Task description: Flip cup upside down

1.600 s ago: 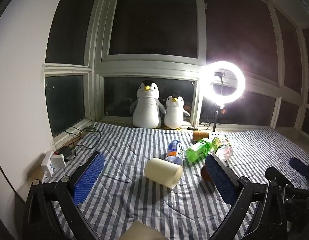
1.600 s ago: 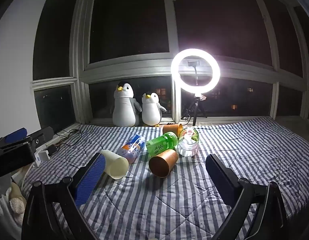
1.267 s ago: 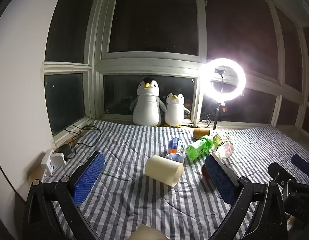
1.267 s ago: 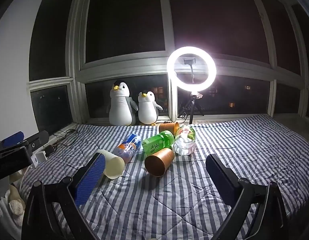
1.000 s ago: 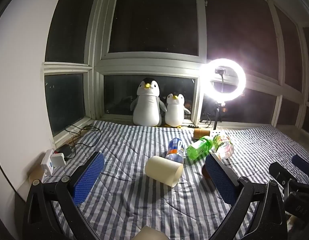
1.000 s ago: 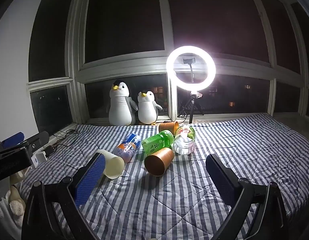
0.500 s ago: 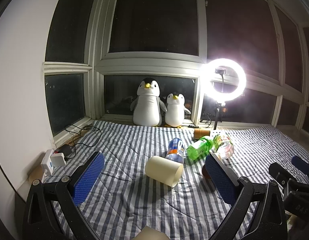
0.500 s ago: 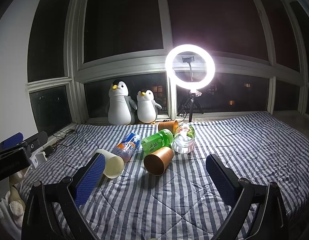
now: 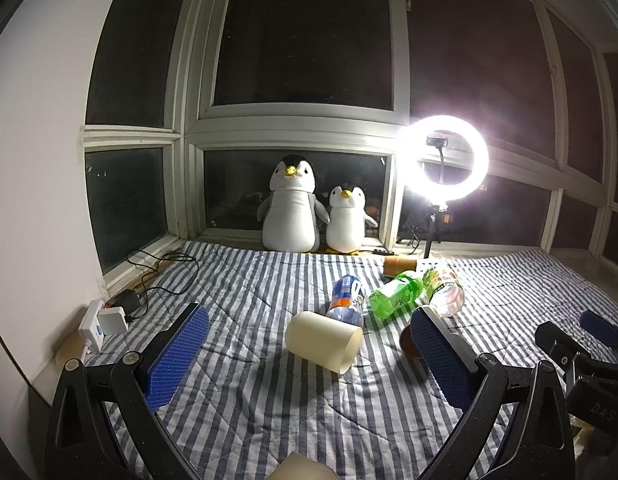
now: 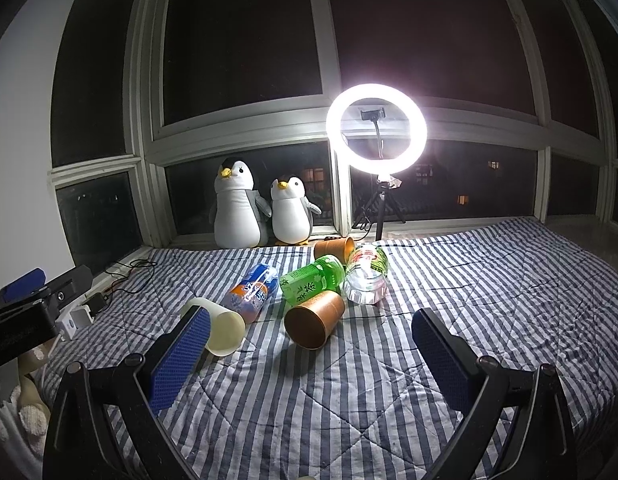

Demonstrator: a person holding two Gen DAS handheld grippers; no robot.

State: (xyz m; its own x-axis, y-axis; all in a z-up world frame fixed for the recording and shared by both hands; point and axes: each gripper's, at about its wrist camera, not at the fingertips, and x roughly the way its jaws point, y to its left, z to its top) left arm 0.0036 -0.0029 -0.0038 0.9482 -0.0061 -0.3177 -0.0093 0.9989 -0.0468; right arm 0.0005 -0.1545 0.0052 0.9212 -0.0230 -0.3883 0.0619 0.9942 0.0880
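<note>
I hold my left gripper (image 9: 309,354) and right gripper (image 10: 309,354) above the striped blanket (image 10: 489,288), both with jaws spread wide and nothing between the pads. The cream cup (image 9: 323,340) lies on its side just ahead of the left jaws, centred between them; the brown cup (image 10: 313,319) lies tipped ahead of the right jaws, mouth toward me. Beyond are three fallen bottles (image 10: 312,279), then two plush penguins (image 10: 237,210) and a lit ring light (image 10: 376,129) at the window.
</note>
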